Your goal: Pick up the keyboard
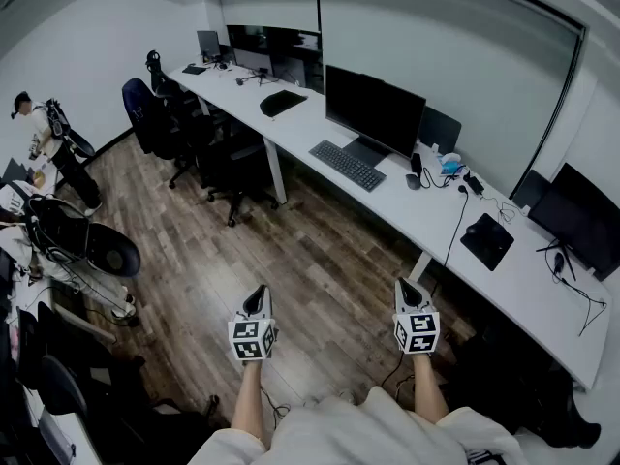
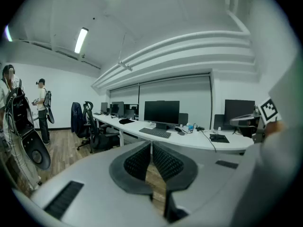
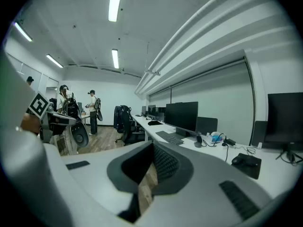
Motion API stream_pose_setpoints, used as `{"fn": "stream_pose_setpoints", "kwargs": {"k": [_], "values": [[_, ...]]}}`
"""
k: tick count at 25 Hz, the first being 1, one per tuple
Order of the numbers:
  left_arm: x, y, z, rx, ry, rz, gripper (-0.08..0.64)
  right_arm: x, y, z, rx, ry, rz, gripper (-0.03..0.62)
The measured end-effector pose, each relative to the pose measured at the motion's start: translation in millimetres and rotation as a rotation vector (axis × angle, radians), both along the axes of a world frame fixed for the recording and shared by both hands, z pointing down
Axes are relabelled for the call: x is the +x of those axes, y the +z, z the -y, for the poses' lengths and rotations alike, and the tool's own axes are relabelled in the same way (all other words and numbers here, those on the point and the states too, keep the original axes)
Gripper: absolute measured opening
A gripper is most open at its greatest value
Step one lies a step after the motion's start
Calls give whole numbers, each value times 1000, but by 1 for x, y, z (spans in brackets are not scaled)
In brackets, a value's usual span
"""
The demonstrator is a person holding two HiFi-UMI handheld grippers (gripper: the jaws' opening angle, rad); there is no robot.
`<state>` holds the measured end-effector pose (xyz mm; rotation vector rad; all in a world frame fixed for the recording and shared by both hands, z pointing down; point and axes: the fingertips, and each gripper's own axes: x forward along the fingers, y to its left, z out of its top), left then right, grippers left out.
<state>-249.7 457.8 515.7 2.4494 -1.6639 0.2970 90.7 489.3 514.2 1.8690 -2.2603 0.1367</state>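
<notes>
A dark keyboard (image 1: pixel 348 165) lies on the long white desk (image 1: pixel 441 235) in front of a black monitor (image 1: pixel 374 110). It shows small and far off as the keyboard (image 2: pixel 154 132) in the left gripper view and the keyboard (image 3: pixel 170 137) in the right gripper view. My left gripper (image 1: pixel 257 302) and right gripper (image 1: pixel 408 293) hang side by side over the wooden floor, well short of the desk. Both are shut with nothing between their jaws. The left gripper (image 2: pixel 151 148) and right gripper (image 3: pixel 152 148) point toward the desk.
Black office chairs (image 1: pixel 231 163) stand along the desk's near side. A mouse (image 1: pixel 412 181), cables and a black mouse pad (image 1: pixel 486 240) lie to the keyboard's right, with a second monitor (image 1: pixel 579 218) further right. People (image 1: pixel 39 145) with gear stand at the left.
</notes>
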Motion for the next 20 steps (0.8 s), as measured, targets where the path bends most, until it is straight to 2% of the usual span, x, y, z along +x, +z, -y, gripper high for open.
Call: {"fn": "stream_pose_setpoints", "kwargs": {"k": [11, 14, 15, 16, 18, 20], "values": [[1, 3, -10, -13, -5, -1, 18, 0, 0, -6, 12, -10, 1, 0], [2, 4, -11, -19, 19, -35, 25, -3, -4, -4, 28, -37, 24, 0], [5, 4, -11, -22, 38, -53, 75, -6, -3, -4, 28, -57, 32, 84], [8, 5, -12, -25, 61, -64, 190, -9, -2, -4, 28, -82, 38, 208], [15, 5, -13, -20, 99, -71, 290, -16, 0, -4, 27, -129, 33, 393], [19, 4, -12, -12, 117, -73, 305, -23, 2, -5, 23, -158, 15, 411]]}}
